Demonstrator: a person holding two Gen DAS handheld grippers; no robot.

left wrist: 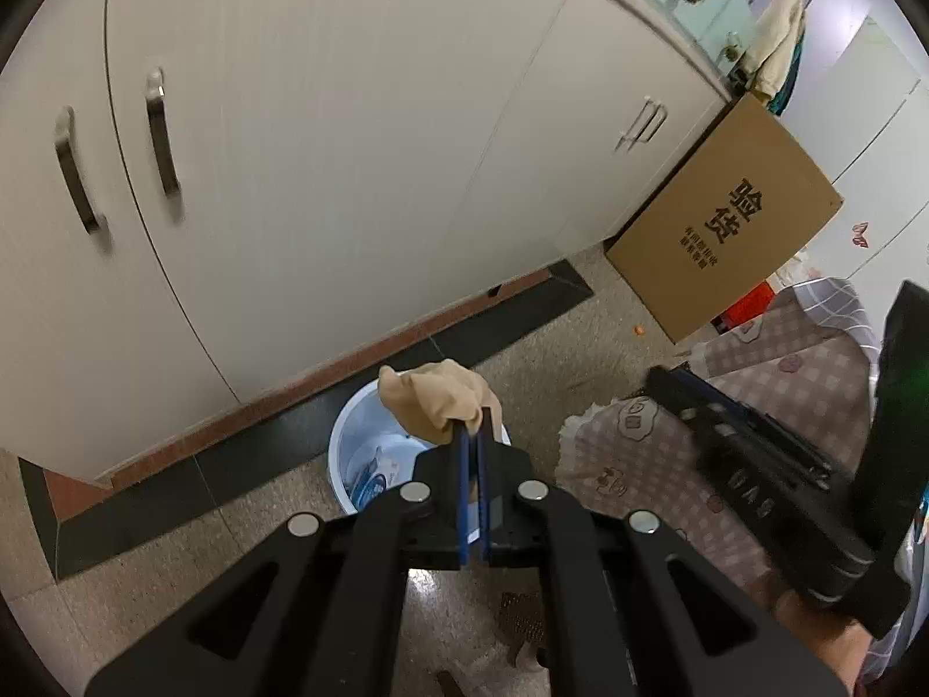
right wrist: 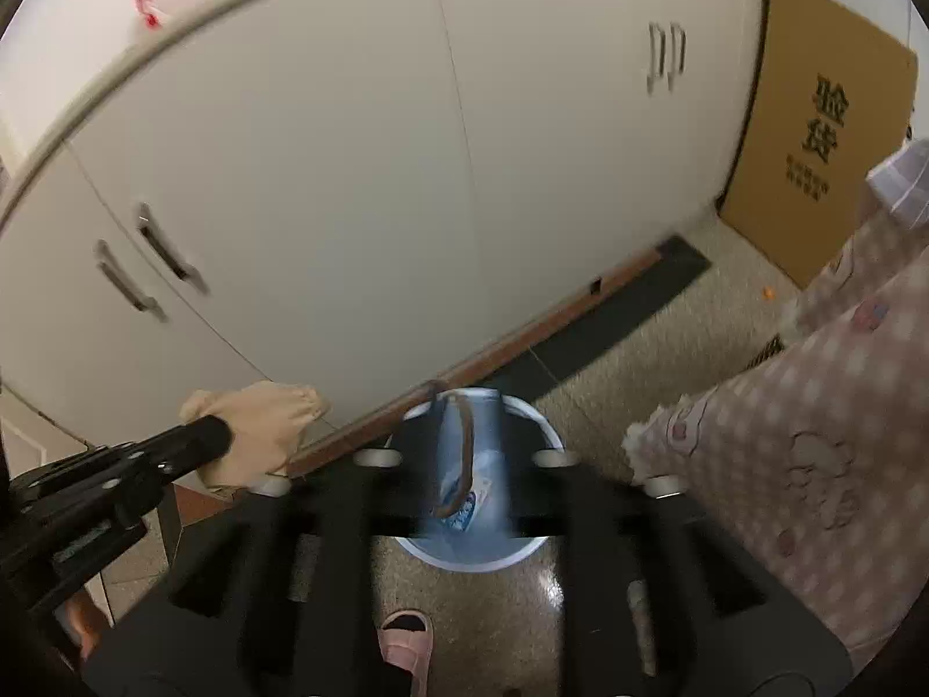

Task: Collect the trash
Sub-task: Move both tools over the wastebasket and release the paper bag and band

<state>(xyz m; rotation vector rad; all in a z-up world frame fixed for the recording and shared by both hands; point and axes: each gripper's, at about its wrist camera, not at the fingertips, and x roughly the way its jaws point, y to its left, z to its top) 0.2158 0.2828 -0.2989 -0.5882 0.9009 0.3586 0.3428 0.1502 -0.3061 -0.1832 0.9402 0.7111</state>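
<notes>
A pale blue bin (left wrist: 344, 441) stands on the floor against the cabinet plinth, with a printed wrapper lying inside it. My left gripper (left wrist: 473, 433) is shut on a crumpled tan wad (left wrist: 435, 401), held over the bin's right rim. In the right wrist view the same wad (right wrist: 261, 430) sits at the left gripper's tip (right wrist: 215, 435), left of the bin (right wrist: 543, 424). My right gripper (right wrist: 467, 447) is blurred, with its jaws apart above the bin. A long brown strip (right wrist: 464, 453) hangs loose between them, and neither pad presses on it. The right gripper (left wrist: 668, 389) also shows on the right.
White cabinet doors (left wrist: 325, 145) with metal handles fill the background. A cardboard box (left wrist: 726, 221) leans at the right. A person's pink checked clothing (right wrist: 813, 435) is close on the right, and a pink slipper (right wrist: 406, 645) is on the speckled floor below.
</notes>
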